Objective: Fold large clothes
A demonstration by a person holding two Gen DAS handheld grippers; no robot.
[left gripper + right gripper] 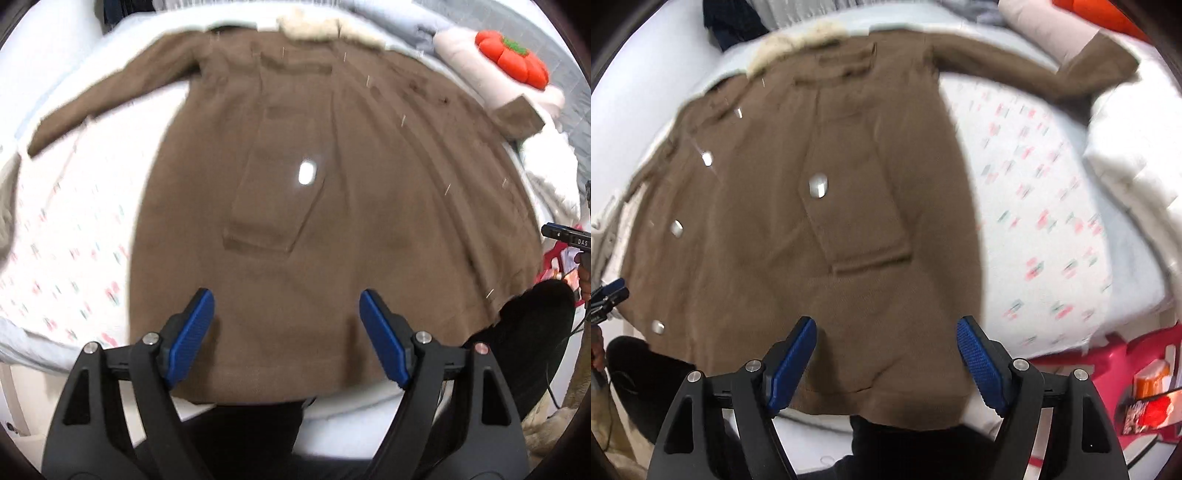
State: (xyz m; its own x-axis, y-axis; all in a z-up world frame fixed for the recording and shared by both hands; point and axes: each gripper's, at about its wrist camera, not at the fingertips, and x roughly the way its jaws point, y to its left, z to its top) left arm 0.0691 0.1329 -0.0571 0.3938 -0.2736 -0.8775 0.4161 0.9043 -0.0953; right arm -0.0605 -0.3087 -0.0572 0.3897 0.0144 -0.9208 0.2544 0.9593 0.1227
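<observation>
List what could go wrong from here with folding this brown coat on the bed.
1. Both the left tongs and right tongs are open above the hem of the brown coat; the thick fabric may slip from a shallow pinch.
2. The far sleeve cuff lies against the pillow beside an orange cushion; folding it in could drag them.
3. The fur collar is bulky, so the fold may spring open.
</observation>
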